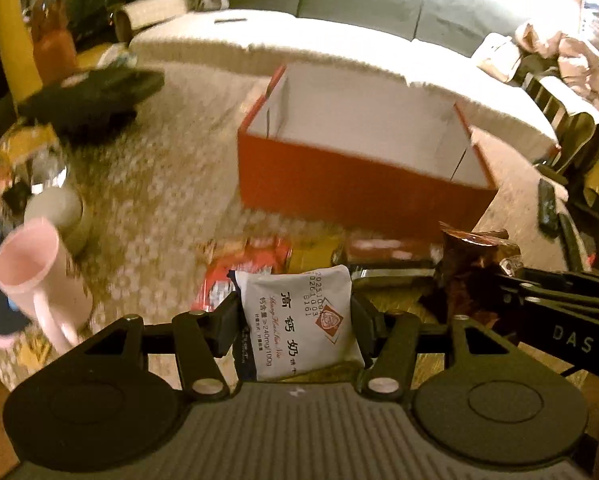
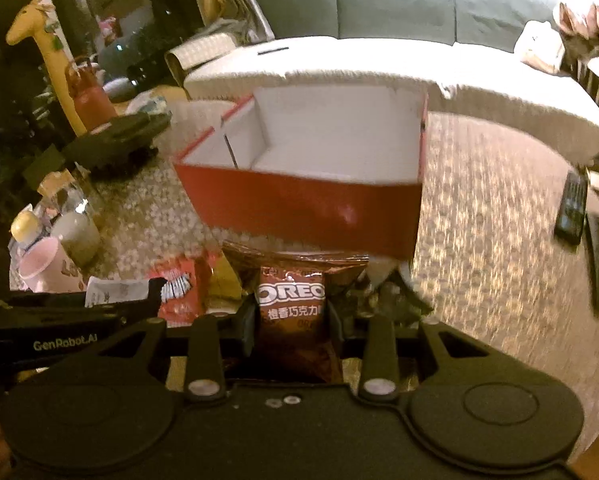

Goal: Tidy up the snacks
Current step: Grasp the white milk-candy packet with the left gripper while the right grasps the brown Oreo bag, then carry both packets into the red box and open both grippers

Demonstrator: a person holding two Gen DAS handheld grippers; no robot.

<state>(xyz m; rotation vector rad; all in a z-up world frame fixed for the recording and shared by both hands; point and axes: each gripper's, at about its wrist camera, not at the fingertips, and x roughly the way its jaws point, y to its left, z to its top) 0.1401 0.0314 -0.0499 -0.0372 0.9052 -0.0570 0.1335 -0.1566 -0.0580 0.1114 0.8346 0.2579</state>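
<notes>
The left hand-held gripper (image 1: 295, 320) pinches a light, soft white milk-biscuit packet (image 1: 299, 320); the right hand-held gripper (image 2: 291, 320) pinches a crinkly, slippery Oreo packet (image 2: 291, 304) mid-body, red box (image 2: 299, 208) ahead.

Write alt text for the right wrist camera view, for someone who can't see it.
The right tongs grip a brown Oreo packet in front of an open red box with a white inside, on a patterned tabletop. A sofa stands behind.
</notes>
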